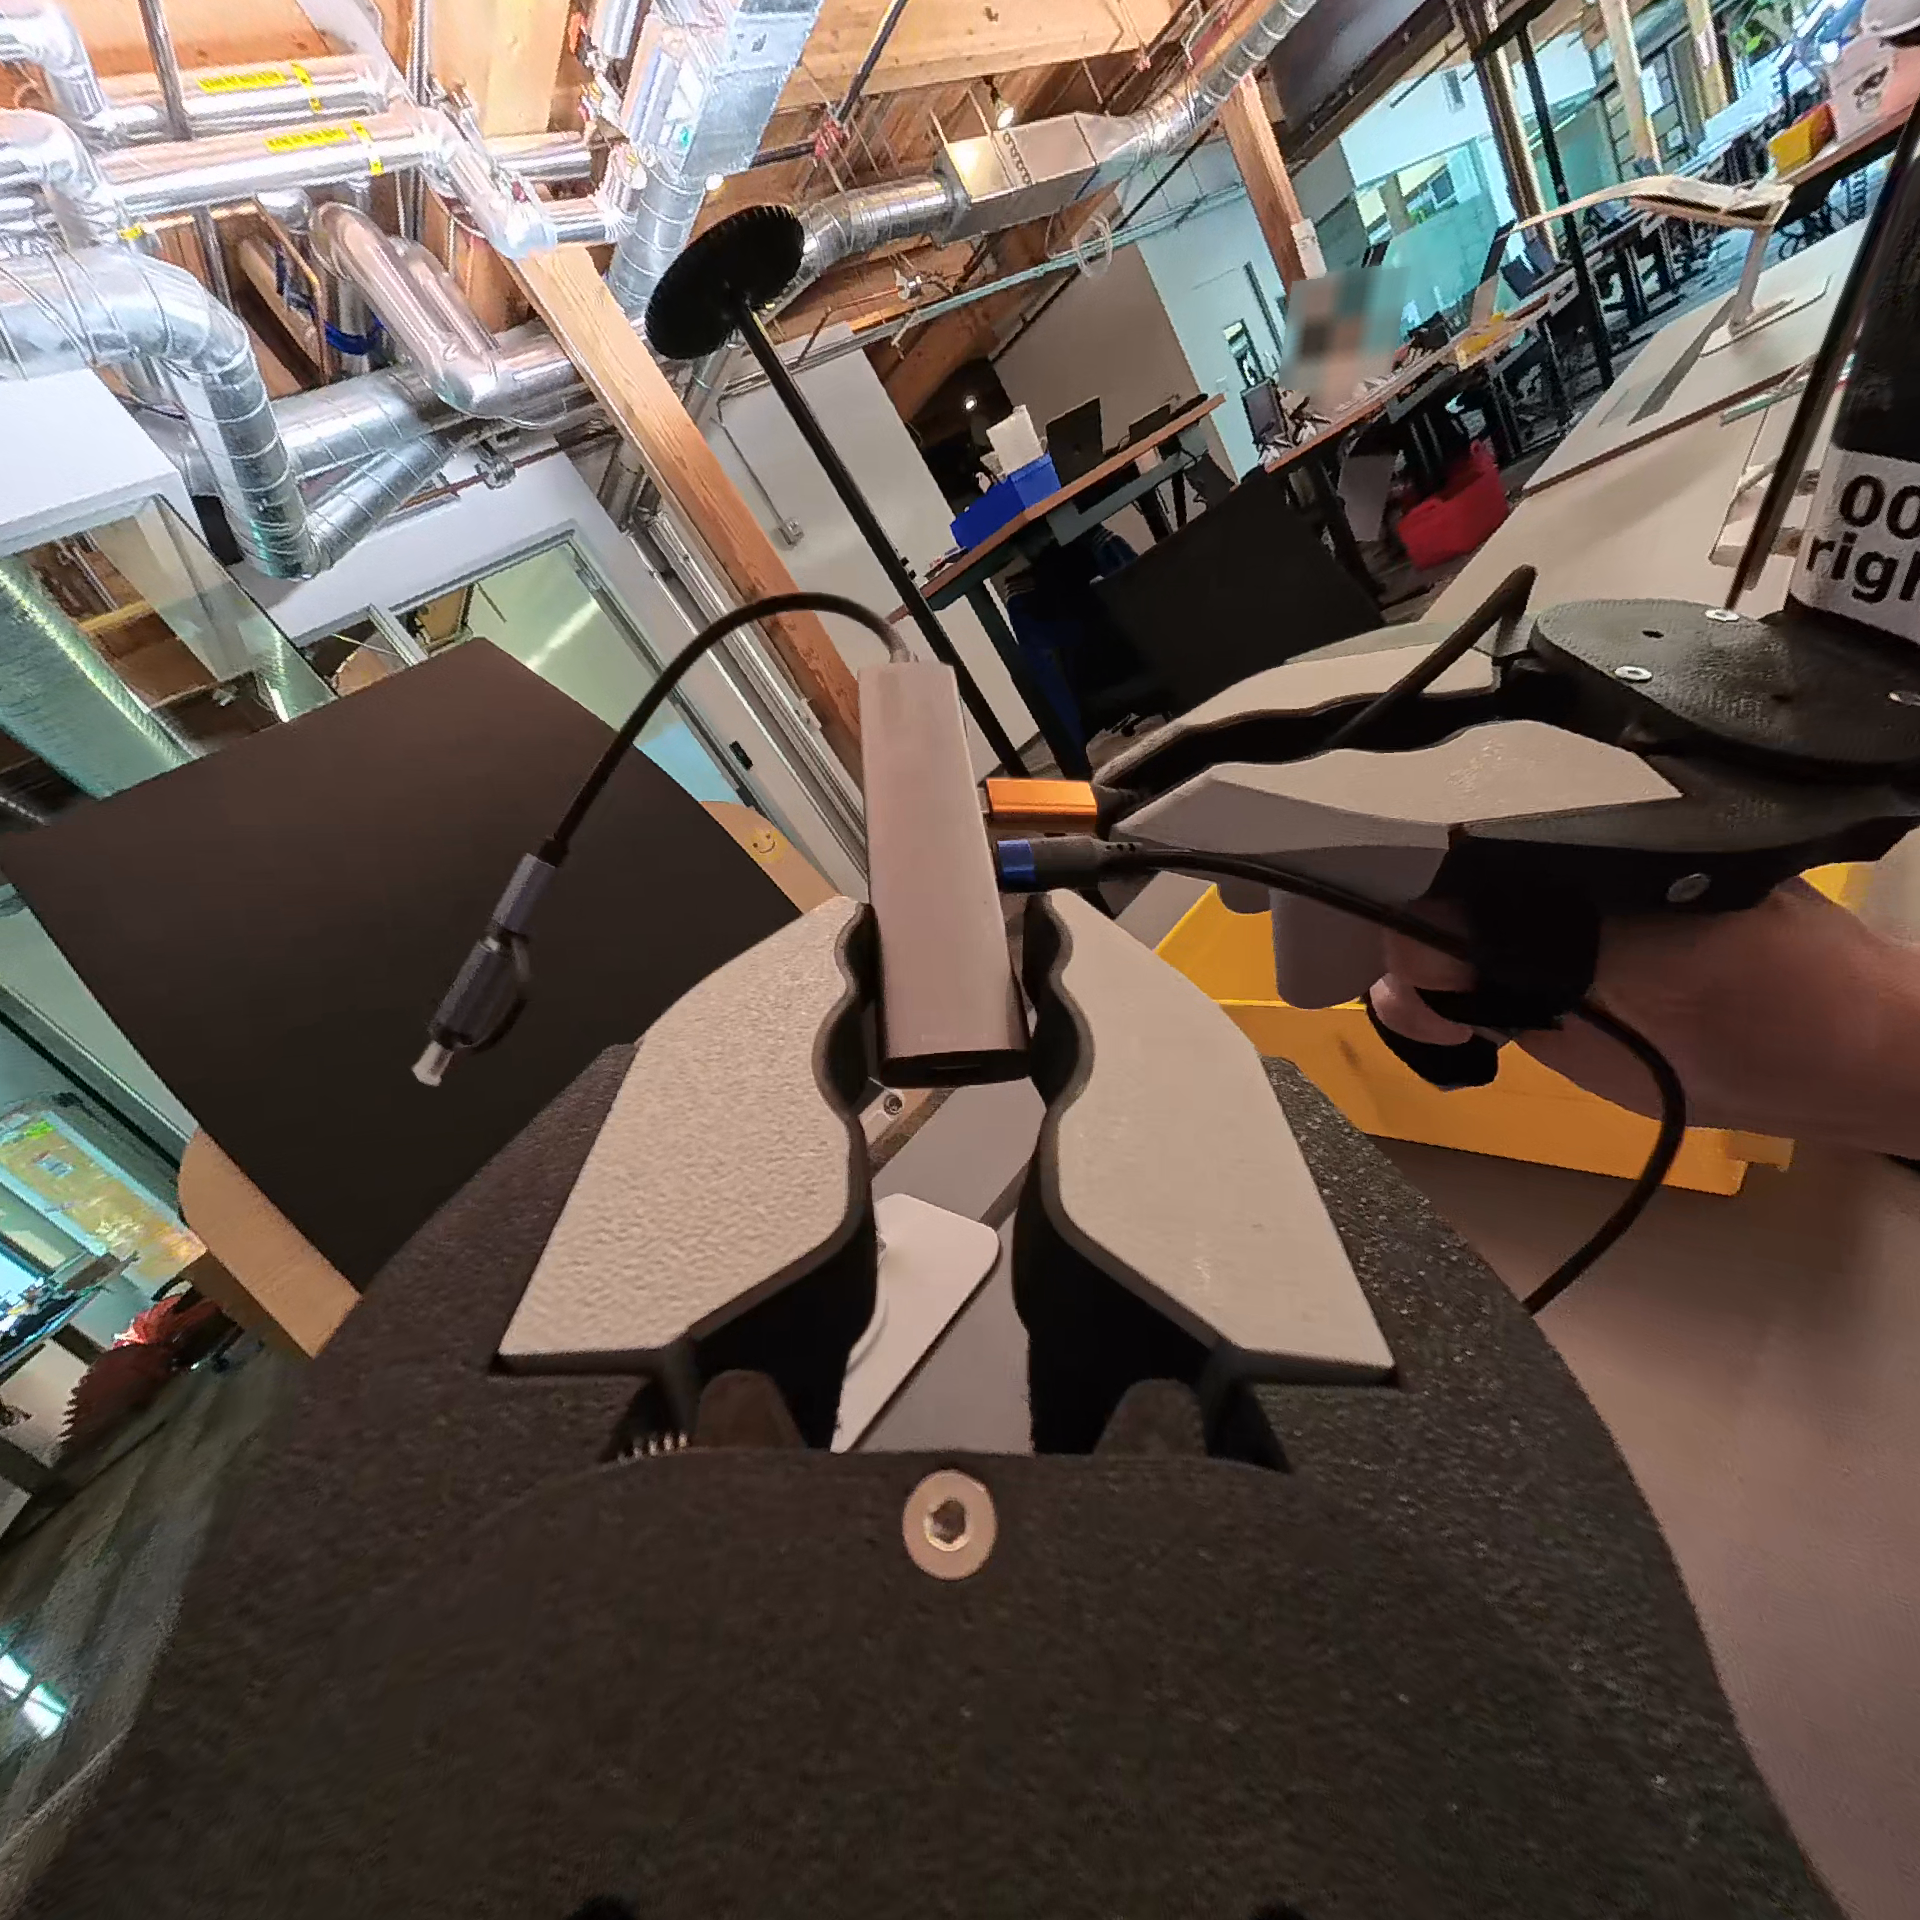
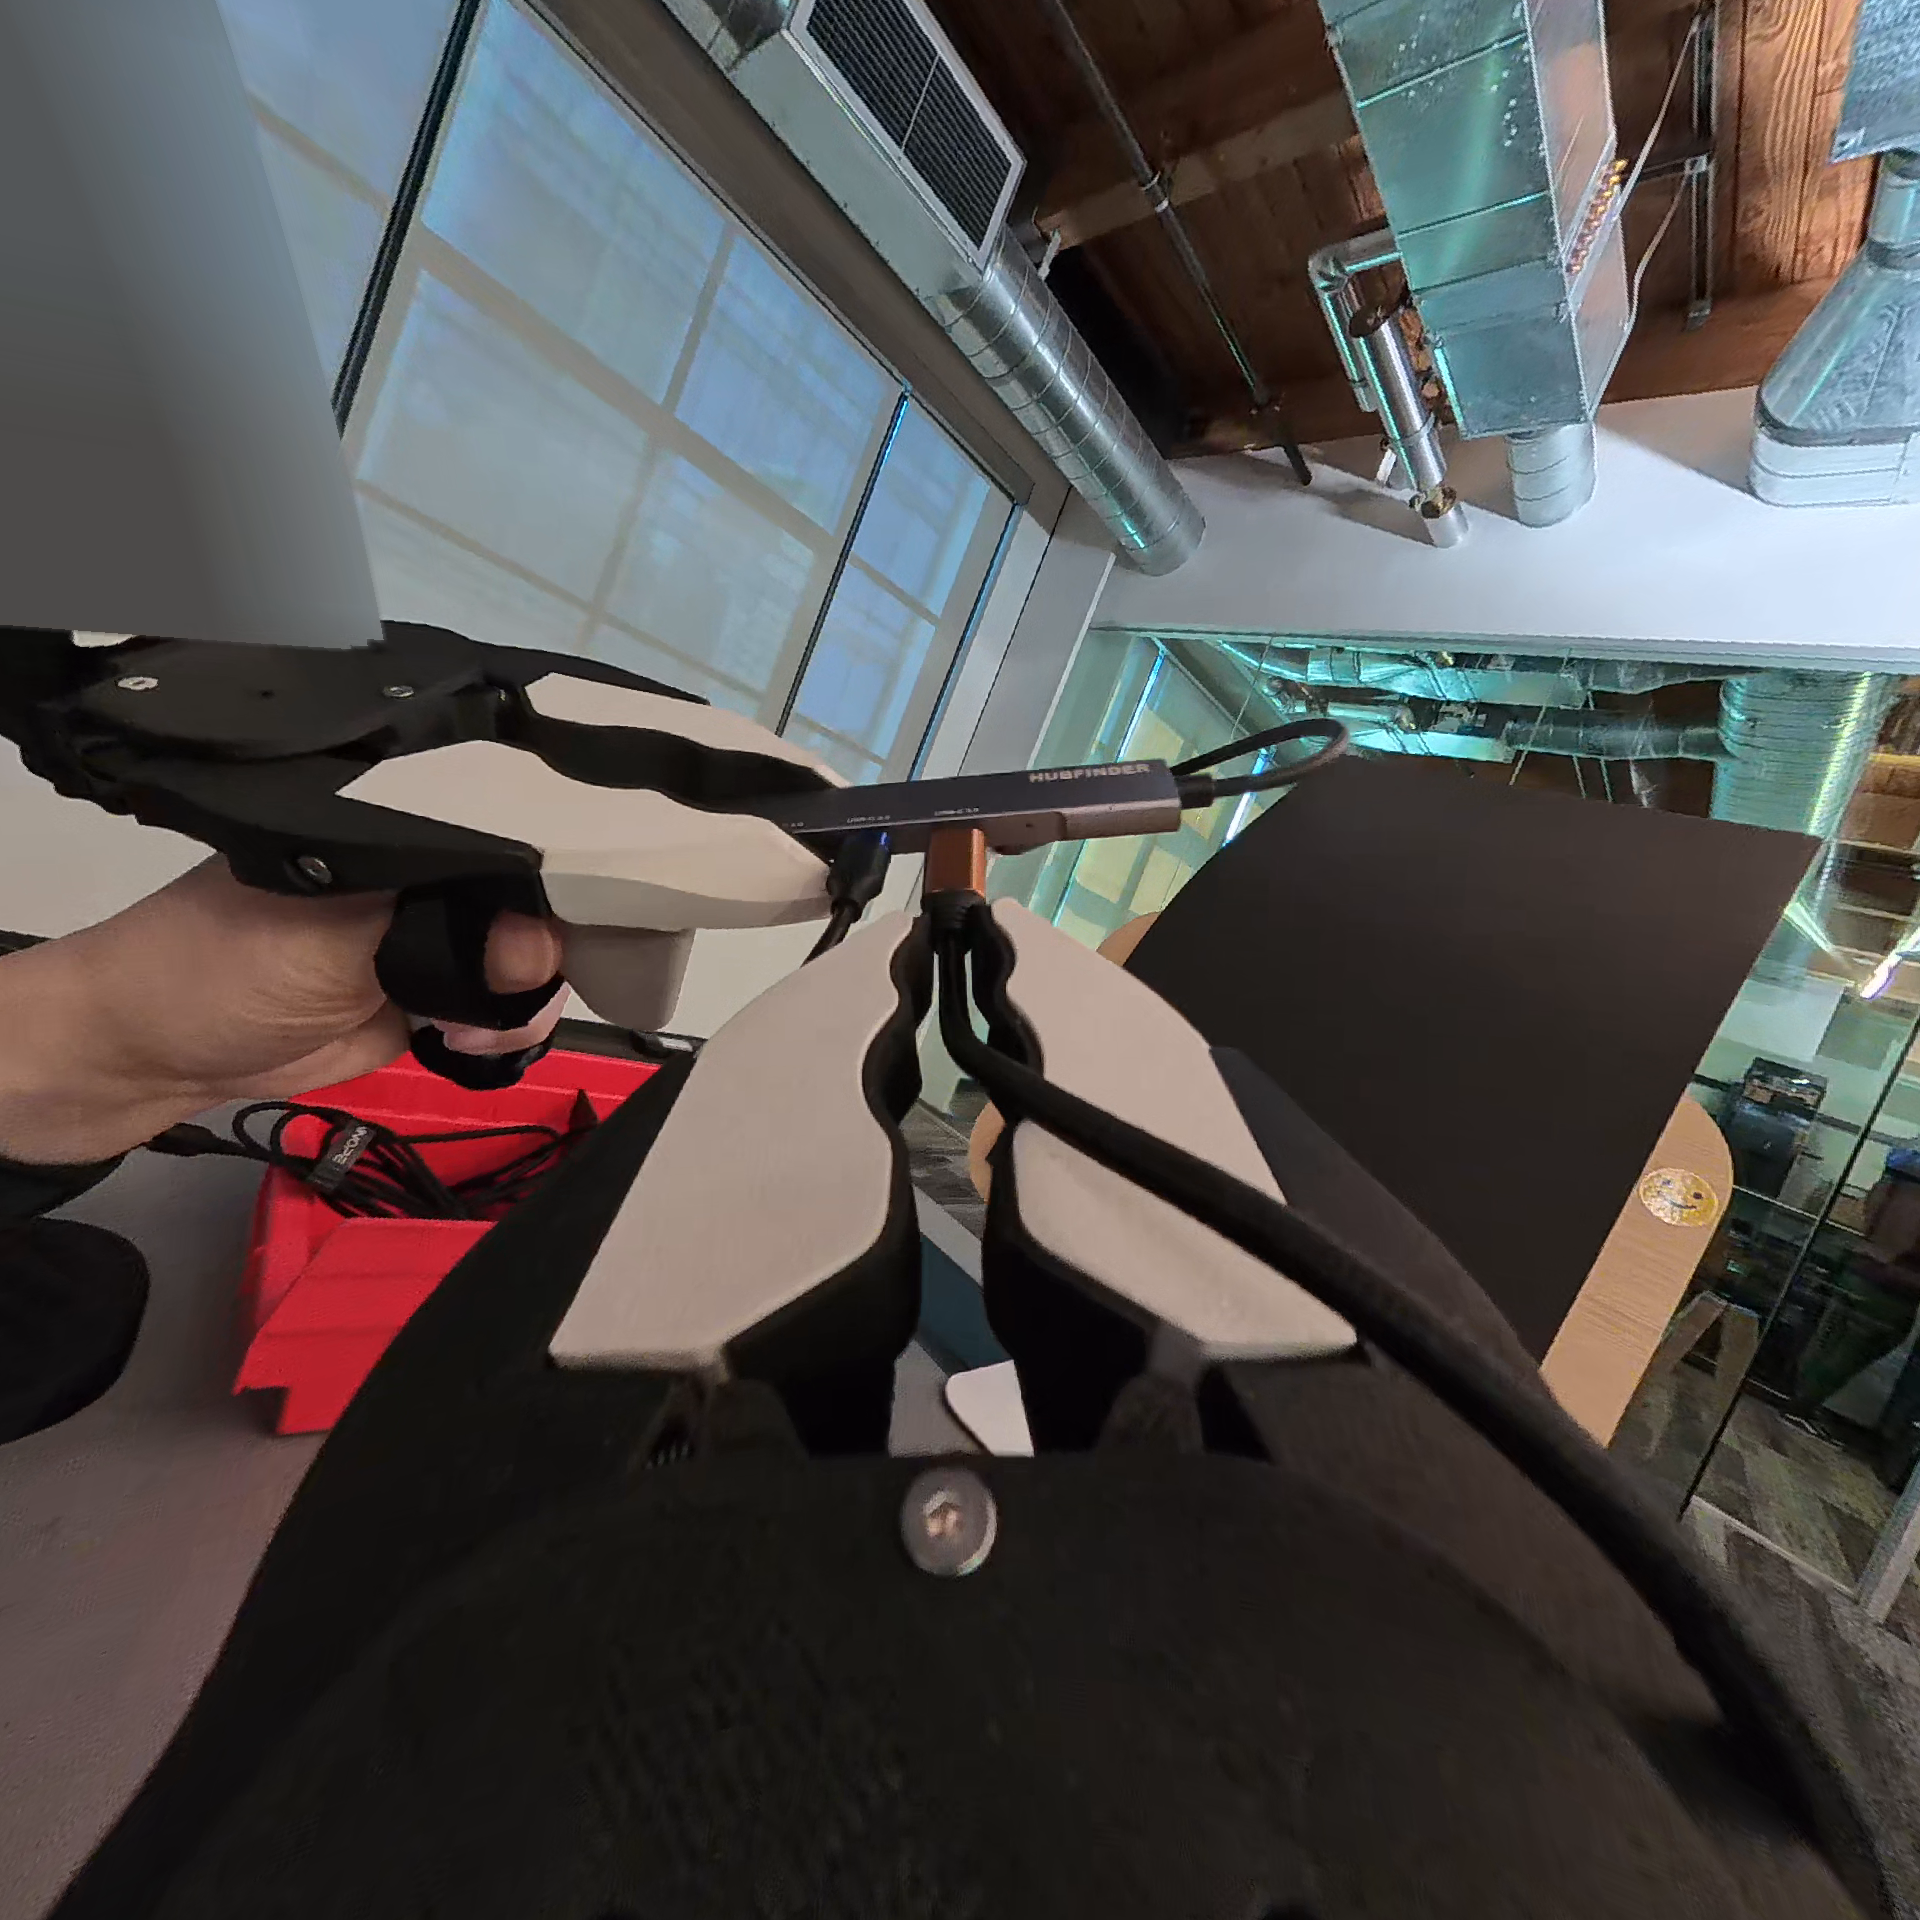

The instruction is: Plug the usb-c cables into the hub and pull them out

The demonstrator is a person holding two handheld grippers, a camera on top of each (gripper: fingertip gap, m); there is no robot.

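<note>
My left gripper point(image 1: 945, 935) is shut on the near end of a slim grey hub point(image 1: 930, 831) and holds it up in the air. An orange-shelled plug point(image 1: 1039, 798) and a blue-ringed plug point(image 1: 1023, 862) sit in the hub's right side. The hub's own short cable arcs left and ends in a hanging plug point(image 1: 478, 987). In the right wrist view, my right gripper point(image 2: 945, 925) is shut on the black cable just behind the orange plug point(image 2: 954, 862), under the hub point(image 2: 987, 800). The blue plug point(image 2: 862, 862) sits beside it, next to the left gripper point(image 2: 831, 831).
A yellow bin point(image 1: 1455, 1091) lies on the table below the right gripper point(image 1: 1110, 805). A red bin point(image 2: 343, 1247) holds a coil of black cables. A black panel point(image 2: 1403, 987) stands behind the hub. A person's hands hold both gripper handles. My two grippers' fingertips are within a few centimetres of each other.
</note>
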